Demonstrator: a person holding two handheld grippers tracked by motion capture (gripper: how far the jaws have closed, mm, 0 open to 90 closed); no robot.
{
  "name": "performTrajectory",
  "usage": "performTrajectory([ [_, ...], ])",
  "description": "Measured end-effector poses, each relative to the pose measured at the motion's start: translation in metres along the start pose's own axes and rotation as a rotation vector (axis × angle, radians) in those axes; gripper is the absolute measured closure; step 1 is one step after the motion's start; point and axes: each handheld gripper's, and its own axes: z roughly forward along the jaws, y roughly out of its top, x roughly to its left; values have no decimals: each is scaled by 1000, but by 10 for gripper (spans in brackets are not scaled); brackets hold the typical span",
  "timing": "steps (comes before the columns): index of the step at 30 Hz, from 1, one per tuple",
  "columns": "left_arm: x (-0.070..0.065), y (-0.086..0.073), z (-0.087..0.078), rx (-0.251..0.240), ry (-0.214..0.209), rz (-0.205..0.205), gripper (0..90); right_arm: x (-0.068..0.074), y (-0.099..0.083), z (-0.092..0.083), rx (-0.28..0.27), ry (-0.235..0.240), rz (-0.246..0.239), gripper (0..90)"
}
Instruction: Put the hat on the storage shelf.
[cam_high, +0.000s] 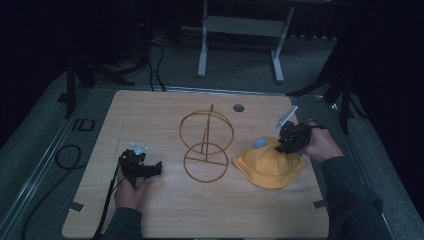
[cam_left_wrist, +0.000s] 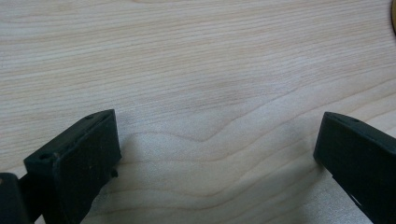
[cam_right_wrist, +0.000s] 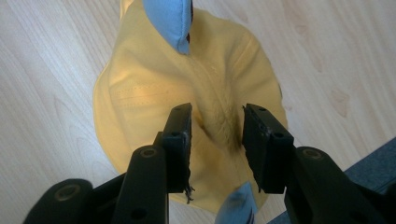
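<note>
A yellow bucket hat lies at the right of the wooden table, with a blue ear-like flap at its far side. In the right gripper view the hat has a bunched ridge of fabric pinched between the jaws of my right gripper, and blue flaps show at top and bottom. That right gripper sits on the hat's far right edge. My left gripper rests low at the table's left front, and in its own view the left gripper is open over bare wood.
A gold wire stand made of rings on a post stands mid-table between the grippers. A round cable hole sits near the far edge. A looped black cable lies on the floor at left. A white table frame stands behind.
</note>
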Motion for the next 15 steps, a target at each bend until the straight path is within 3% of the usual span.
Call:
performTrajectory([
  [6,0,0,0,2,0,1,4,-6,5,11,47,26,-7,615],
  [9,0,0,0,2,0,1,4,-5,6,13,69,23,-35,810],
  [11,0,0,0,1,0,0,4,-2,7,11,79,0,-60,841],
  [15,0,0,0,0,0,0,4,-1,9,4,76,-1,-76,849],
])
